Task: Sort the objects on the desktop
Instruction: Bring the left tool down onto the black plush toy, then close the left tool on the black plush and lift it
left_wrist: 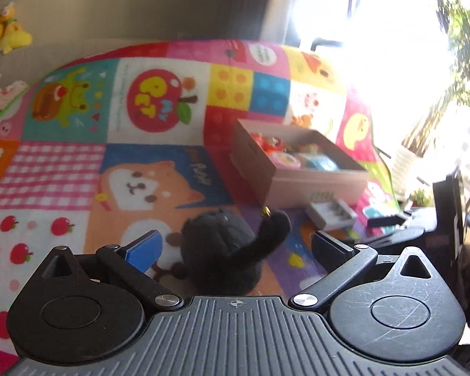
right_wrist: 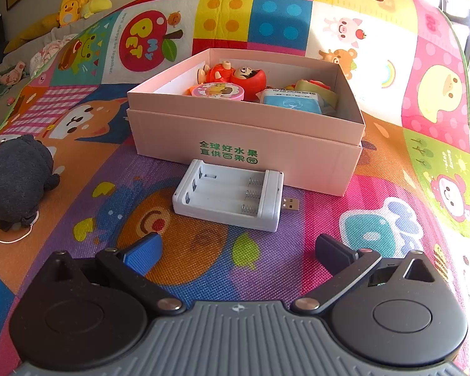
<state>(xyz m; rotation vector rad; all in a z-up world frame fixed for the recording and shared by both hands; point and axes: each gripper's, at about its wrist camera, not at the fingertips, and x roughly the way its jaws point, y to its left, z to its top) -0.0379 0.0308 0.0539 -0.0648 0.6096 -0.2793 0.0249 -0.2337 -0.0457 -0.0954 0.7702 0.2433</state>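
A black plush toy (left_wrist: 225,244) stands on the colourful play mat, right between the open fingers of my left gripper (left_wrist: 235,250); it also shows at the left in the right wrist view (right_wrist: 15,178). A pink cardboard box (right_wrist: 247,144) holds a red figurine (right_wrist: 238,76), a pink round tin (right_wrist: 217,91) and a blue packet (right_wrist: 289,101). A white battery charger (right_wrist: 230,199) with a USB plug lies in front of the box. My right gripper (right_wrist: 235,257) is open and empty, just short of the charger. The box (left_wrist: 297,181) and charger (left_wrist: 330,214) also show in the left wrist view.
The play mat (right_wrist: 376,219) covers the whole surface. Yellow plush toys (right_wrist: 78,3) lie on a sofa at the far left. A bright window (left_wrist: 391,47) and plants are at the right. The other gripper's dark parts (left_wrist: 391,219) lie beyond the charger.
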